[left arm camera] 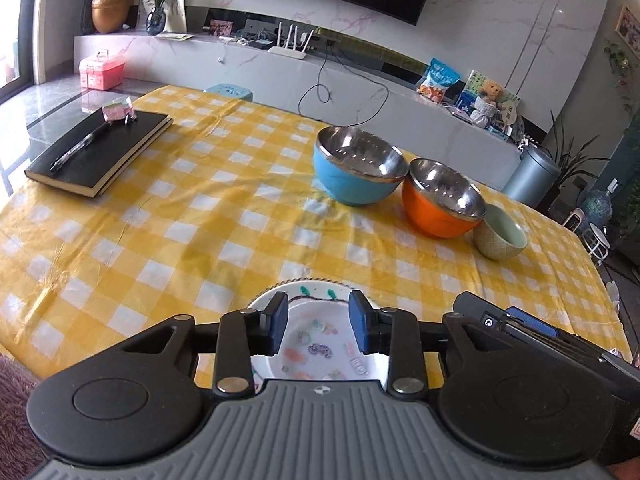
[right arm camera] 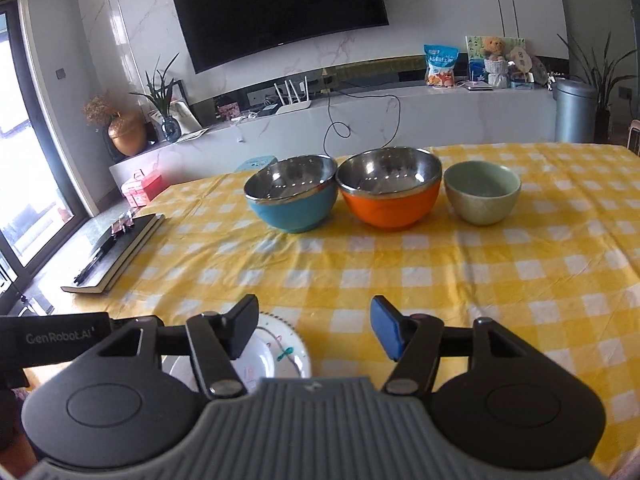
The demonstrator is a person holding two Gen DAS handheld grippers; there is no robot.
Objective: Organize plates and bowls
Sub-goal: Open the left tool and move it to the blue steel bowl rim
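Bowls: blue bowl (right arm camera: pixel 290 196), orange bowl (right arm camera: pixel 390 190) and green bowl (right arm camera: pixel 482 192) were lined up on the counter (right arm camera: pixel 520 280) | plate (left arm camera: pixel 320 344) was seen under the left tool (left arm camera: pixel 319 326), spread, nothing pinched | right tool (right arm camera: pixel 316 328) was spread, empty

white plate (left arm camera: pixel 316 344) with small coloured pictures and a patterned rim lay flat at the near edge of the yellow checked cloth. farther back stood three upright, empty bowls in a row: blue bowl (right arm camera: pixel 291 196) and orange bowl (right arm camera: pixel 390 190), both steel-lined and touching, then a smaller pale green bowl (right arm camera: pixel 482 192) just beside the orange.
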